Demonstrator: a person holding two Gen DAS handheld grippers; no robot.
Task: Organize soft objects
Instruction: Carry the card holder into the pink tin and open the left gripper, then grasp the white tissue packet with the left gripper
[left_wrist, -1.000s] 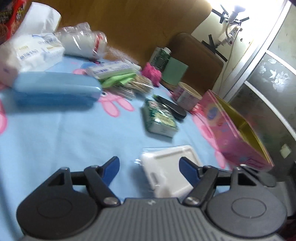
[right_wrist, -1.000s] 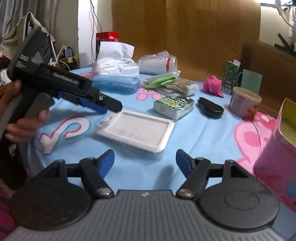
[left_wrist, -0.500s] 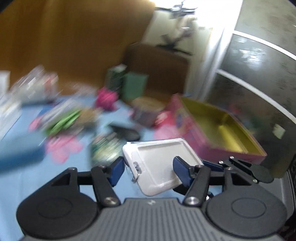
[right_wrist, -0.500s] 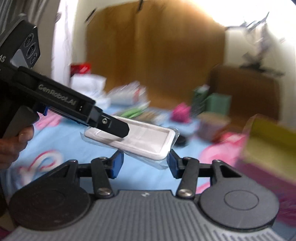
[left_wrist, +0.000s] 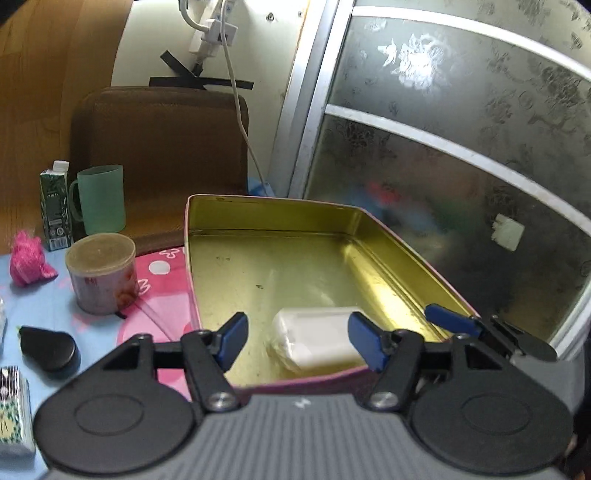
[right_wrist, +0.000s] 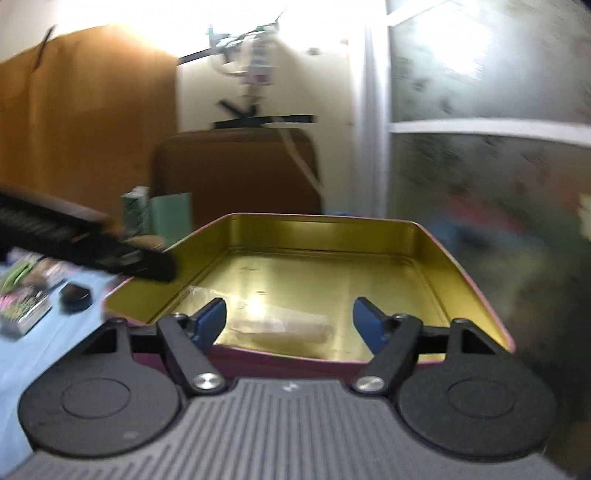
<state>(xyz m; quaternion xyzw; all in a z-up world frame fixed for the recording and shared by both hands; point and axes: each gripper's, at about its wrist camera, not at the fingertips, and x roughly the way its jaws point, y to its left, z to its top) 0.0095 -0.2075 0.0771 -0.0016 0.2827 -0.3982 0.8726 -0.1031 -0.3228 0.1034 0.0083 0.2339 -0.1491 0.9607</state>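
The left gripper (left_wrist: 297, 338) had its blue-padded jaws parted and opening, nothing pressed between them; the white pack (left_wrist: 317, 338) in clear wrap showed in the gap but lay below, on the floor of the tin (left_wrist: 295, 258). The right gripper (right_wrist: 290, 323) was likewise apart and opening, its pads clear of the pack (right_wrist: 284, 325), which appeared blurred beyond them. The pack lay at the near end of the open tin, close to the near wall, flat on the gold metal floor. The tin was rectangular, gold inside and pink outside, and held only the pack. In the right wrist view the left gripper's black body (right_wrist: 85, 240) reached in from the left edge, over the tin's left corner. Left of the tin, on a blue and pink cloth (left_wrist: 162, 269), stood a round pink tub (left_wrist: 101, 273), with a black case (left_wrist: 50, 347) nearer and a fluffy pink ball (left_wrist: 27, 258) farther left. Behind them stood a green carton (left_wrist: 55, 206) and a green cup (left_wrist: 101, 199), side by side. A brown chair back (left_wrist: 159, 147) rose behind, and a frosted glass door (left_wrist: 461, 147) filled the right side.
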